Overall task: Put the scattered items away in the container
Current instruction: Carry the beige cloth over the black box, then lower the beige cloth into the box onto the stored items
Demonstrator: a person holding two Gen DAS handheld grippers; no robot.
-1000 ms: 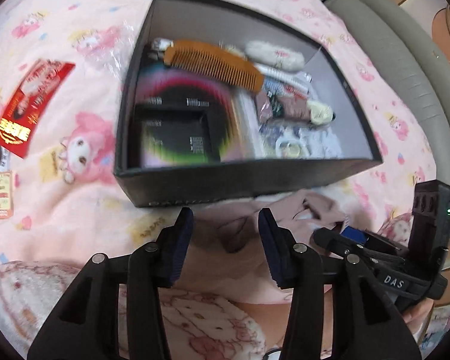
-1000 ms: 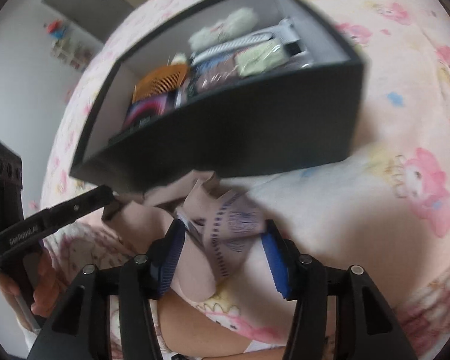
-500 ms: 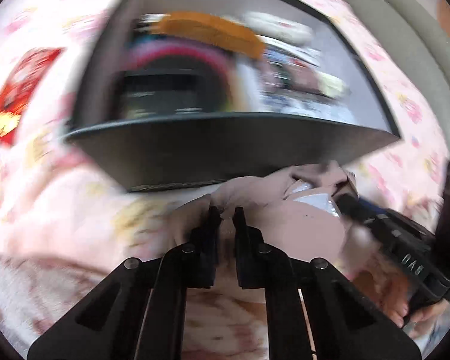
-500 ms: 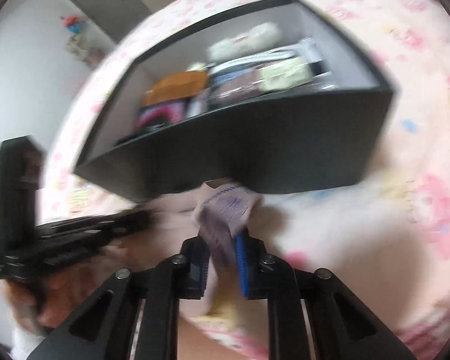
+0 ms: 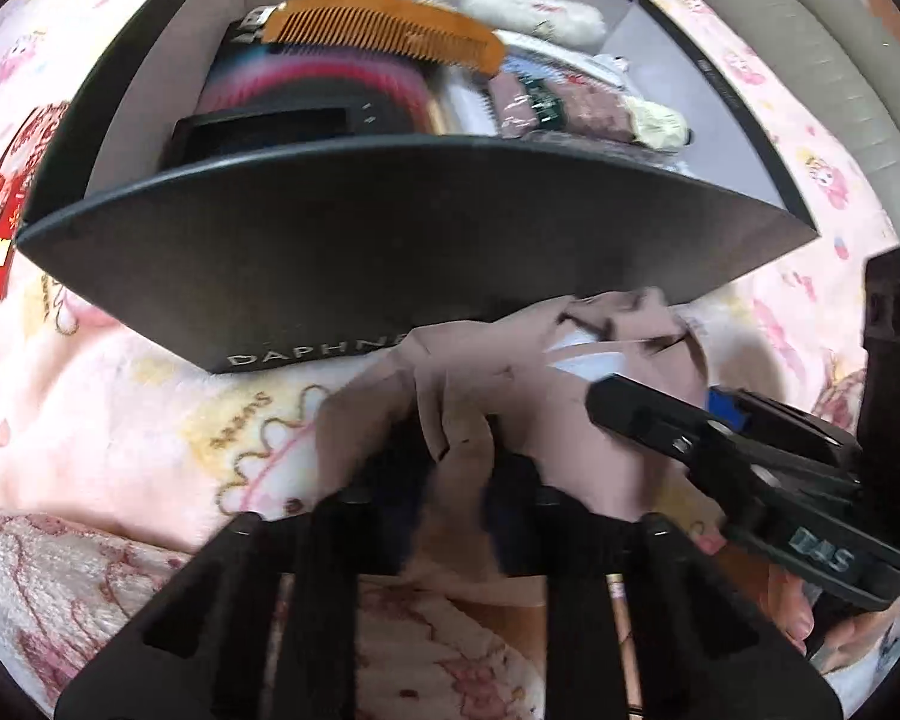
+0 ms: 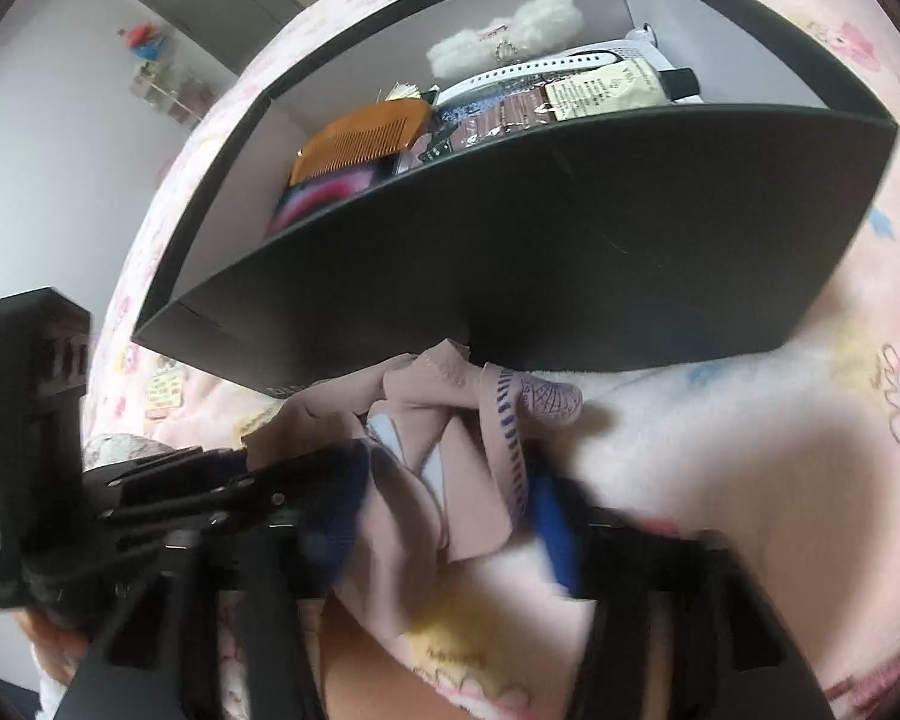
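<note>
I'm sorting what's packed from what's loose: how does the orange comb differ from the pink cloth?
The orange comb lies inside the black box; the pink cloth sits outside, against its front wall. The comb is stiff and flat; the cloth is soft and crumpled. Nothing touches the comb, while the left gripper and right gripper both have the cloth between their fingers.

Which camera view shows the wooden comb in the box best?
The left wrist view: the wooden comb shows nearly whole, teeth clear, lying on top inside the black box. The right wrist view shows it smaller, its lower end hidden by the box wall.
</note>
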